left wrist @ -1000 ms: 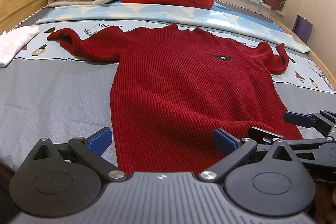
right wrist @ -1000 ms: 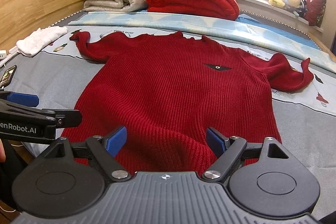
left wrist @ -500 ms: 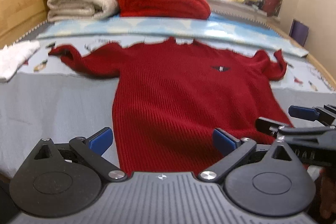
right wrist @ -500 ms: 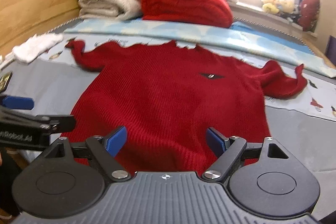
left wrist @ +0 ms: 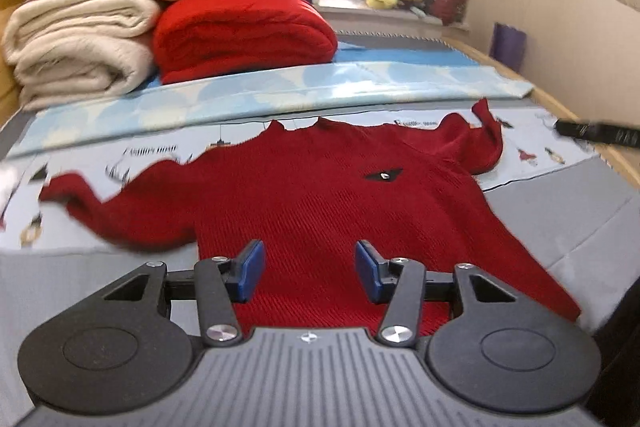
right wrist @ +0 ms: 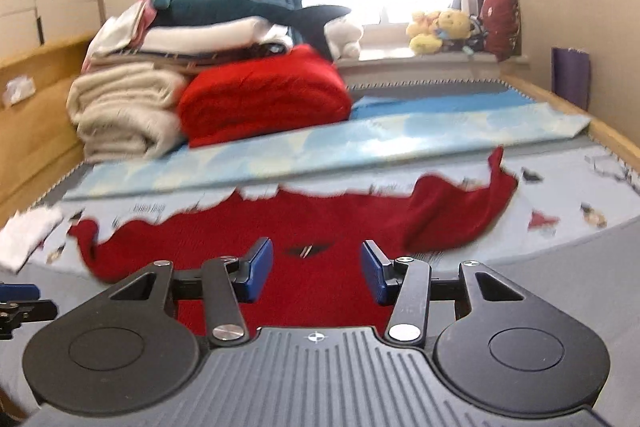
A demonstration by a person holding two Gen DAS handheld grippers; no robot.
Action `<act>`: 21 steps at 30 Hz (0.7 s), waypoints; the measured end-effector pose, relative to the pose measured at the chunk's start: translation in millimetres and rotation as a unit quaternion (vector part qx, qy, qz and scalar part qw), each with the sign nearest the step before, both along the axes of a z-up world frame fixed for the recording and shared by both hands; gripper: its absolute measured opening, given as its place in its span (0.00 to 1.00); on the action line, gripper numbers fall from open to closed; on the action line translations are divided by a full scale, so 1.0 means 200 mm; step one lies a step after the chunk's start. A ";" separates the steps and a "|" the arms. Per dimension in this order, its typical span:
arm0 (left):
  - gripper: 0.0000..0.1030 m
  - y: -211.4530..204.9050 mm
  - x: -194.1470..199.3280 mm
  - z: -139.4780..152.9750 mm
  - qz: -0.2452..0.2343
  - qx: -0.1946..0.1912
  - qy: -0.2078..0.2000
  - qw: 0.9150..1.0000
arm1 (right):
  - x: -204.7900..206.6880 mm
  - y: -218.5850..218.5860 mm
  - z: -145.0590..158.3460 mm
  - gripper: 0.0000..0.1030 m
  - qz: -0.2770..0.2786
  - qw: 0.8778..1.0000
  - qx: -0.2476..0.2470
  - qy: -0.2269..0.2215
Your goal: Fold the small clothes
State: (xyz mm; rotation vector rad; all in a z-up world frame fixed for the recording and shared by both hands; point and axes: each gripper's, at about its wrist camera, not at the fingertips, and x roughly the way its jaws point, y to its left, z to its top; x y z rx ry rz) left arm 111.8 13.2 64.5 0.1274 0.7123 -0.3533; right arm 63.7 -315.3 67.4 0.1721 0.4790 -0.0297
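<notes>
The ribbed red knit sweater (left wrist: 340, 203) lies flat, unfolded, on the grey bed (left wrist: 592, 227). Both the left gripper (left wrist: 308, 265) and right gripper (right wrist: 317, 269) have just been closing, fingers apart, nothing between. Best to pinch each sleeve cleanly.

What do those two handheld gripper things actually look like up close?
Both look alike. The left gripper and the right gripper each have two blue pads on black link arms with silver screws, two round black discs at the sides, and a ribbed grey body bearing a small crosshair mark.
</notes>
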 end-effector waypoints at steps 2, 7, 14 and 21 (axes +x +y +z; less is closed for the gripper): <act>0.54 0.03 0.13 -0.03 -0.005 0.021 0.009 1.000 | 0.10 -0.11 0.01 0.54 0.001 1.000 -0.005 0.013; 0.54 0.24 0.40 -0.35 0.067 0.037 0.120 0.990 | 0.31 -0.30 -0.20 0.61 -0.025 0.996 -0.024 0.080; 0.56 0.31 0.46 -0.59 0.053 0.027 0.284 0.957 | 0.47 -0.34 -0.57 0.60 -0.001 0.964 -0.006 0.267; 0.56 0.32 0.38 -0.64 -0.004 0.026 0.327 0.945 | 0.42 -0.31 -0.71 0.61 0.045 0.938 -0.005 0.344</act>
